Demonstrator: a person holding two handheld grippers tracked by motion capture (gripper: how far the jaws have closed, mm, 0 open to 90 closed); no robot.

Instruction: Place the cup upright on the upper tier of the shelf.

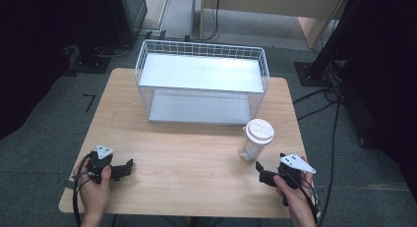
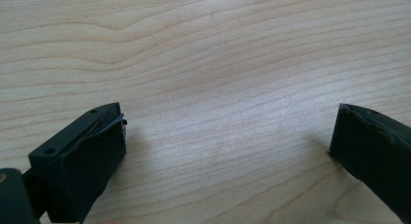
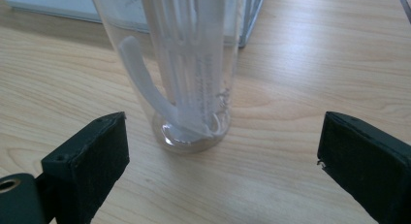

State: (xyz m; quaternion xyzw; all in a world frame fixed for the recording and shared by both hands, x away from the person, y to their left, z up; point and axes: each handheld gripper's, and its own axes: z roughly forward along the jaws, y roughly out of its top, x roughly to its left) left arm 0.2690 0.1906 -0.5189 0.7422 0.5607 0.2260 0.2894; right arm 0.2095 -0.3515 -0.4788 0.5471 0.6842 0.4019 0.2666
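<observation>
Right tool (image 1: 261,171) sits near the bench's front right corner, jaws spread wide, nothing between them yet. It points straight at the clear plastic tumbler with a white lid (image 1: 255,140), which stands upright on the light wooden bench (image 1: 196,158) towards the right edge, just in front of the basket's right front corner. In the right gripper view the tumbler (image 3: 186,73) is centred ahead of the open jaws, base on the wood, white ribbed insert visible inside; jaws not yet around it. Looks like a lined-up approach for a side grasp low on the body, my judgement.

Left tool (image 1: 120,169) rests low near the front left corner, jaws also apart and empty, over bare wood (image 2: 203,88). Probably parked out of the way.

White wire basket with a grey flat floor (image 1: 202,82) sits along the back edge, centred, open on top, nothing inside. Likely the drop spot.

Room: the middle of the bench is free and there is a clear lane between right tool and tumbler. The tumbler is near the right edge, so a sideways push could send it off. The basket rim is tall, so going in needs a lift over the wire.
</observation>
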